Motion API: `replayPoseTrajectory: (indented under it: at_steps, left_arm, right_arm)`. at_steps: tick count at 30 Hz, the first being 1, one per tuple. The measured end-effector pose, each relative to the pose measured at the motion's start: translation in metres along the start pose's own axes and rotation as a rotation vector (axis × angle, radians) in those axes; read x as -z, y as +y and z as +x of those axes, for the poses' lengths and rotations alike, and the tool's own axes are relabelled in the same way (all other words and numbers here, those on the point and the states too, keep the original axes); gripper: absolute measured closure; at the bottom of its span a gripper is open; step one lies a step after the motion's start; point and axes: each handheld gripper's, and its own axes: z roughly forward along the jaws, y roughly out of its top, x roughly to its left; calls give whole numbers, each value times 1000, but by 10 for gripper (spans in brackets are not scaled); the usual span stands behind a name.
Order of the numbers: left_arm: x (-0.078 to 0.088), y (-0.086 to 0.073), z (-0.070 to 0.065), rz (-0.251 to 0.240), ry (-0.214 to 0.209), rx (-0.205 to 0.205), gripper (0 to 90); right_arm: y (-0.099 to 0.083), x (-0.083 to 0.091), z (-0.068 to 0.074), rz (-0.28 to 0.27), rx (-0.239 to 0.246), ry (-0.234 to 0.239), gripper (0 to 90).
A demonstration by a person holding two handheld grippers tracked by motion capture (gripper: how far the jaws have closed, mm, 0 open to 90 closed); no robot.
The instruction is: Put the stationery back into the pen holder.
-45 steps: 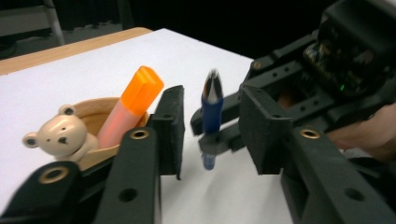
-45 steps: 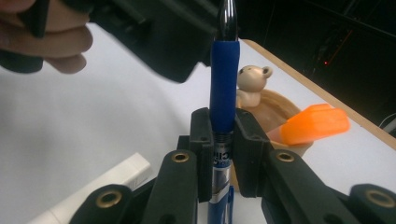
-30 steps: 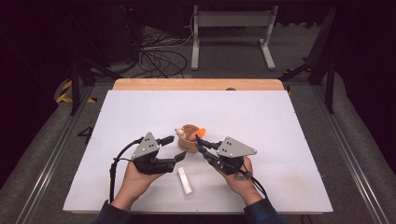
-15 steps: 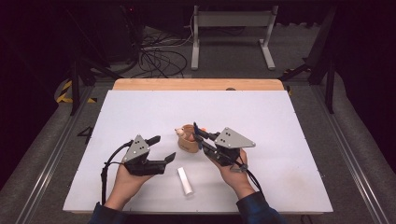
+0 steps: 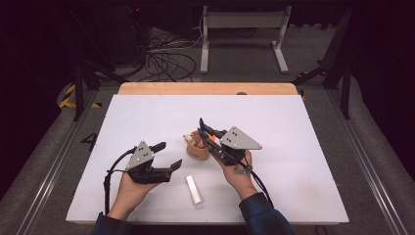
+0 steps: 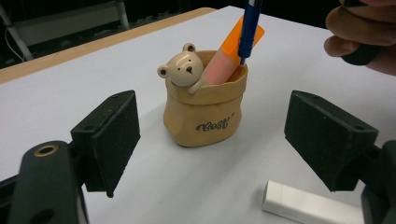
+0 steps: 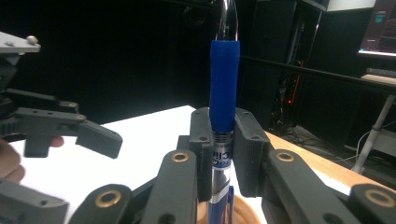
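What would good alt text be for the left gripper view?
A tan bag-shaped pen holder with a bear figure on its rim stands on a white table, framed by the left gripper's open black fingers. It holds an orange marker and a blue pen; a white stick lies nearby.

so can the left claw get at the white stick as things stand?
Probably yes. The left claw is open with nothing between its jaws, and the white stick lies bare on the table just beside it, apart from the bear pot.

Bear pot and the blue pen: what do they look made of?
Bear pot: probably glazed ceramic or resin, going by its smooth tan sheen and moulded folds. Blue pen: clear plastic barrel, matte blue grip sleeve that looks rubbery, clamped in the right gripper.
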Motion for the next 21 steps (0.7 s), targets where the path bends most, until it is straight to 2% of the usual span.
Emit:
replayPoseTrajectory:
  at_steps: [9,10,12,21]
  left_arm:
    - [1,0,1,0,3,-1,187]
    - [2,0,2,0,7,-12,187]
    - [2,0,2,-4,3,-1,187]
    - [3,1,2,-7,4,-6,189]
  right_arm:
    - [-10,-13,1,24,50,-3,798]
    - [-11,-14,2,29,51,-3,797]
    - [-14,-17,2,45,54,-3,797]
    - [-26,-24,2,114,41,-8,786]
